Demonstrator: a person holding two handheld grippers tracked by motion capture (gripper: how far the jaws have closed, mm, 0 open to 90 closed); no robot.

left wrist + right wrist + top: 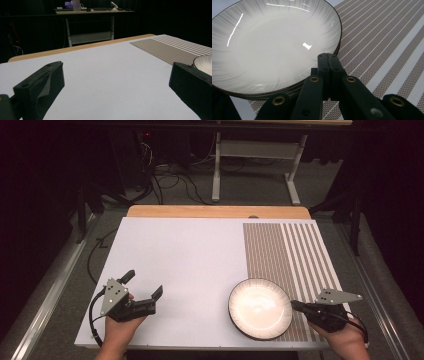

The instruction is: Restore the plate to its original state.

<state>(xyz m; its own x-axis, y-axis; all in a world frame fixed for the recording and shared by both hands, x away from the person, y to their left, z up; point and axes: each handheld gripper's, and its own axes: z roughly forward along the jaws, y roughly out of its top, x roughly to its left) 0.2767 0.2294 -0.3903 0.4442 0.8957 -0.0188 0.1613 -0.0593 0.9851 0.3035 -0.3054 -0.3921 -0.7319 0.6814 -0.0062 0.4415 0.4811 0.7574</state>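
At the near left corner of the table (190, 250), the person's left hand (117, 330) is holding the left gripper (144, 284) just above the white surface, its two black jaws standing wide apart with nothing between them; in the left gripper view those jaws are rising at either side of the frame with bare white tabletop lying between them, and a sliver of the plate (203, 63) is peeking out past the right-hand jaw. A black cable (92, 317) is looping from the back of this gripper toward the near edge. Moving right, the round white plate (260, 308) with its dark rim is sitting close to the near edge, straddling the left border of the brown-and-white striped placemat (290, 250) that is covering the right part of the table. At the near right corner, the person's right hand (345, 342) is holding the right gripper (295, 305), which is pointing left at the plate's right rim. In the right gripper view its jaws are pressed flat against each other, closed on nothing, with the tips lying right at the plate's (274, 45) dark rim; whether they are touching it cannot be told. The striped placemat (382, 42) is stretching away beneath and beside them.
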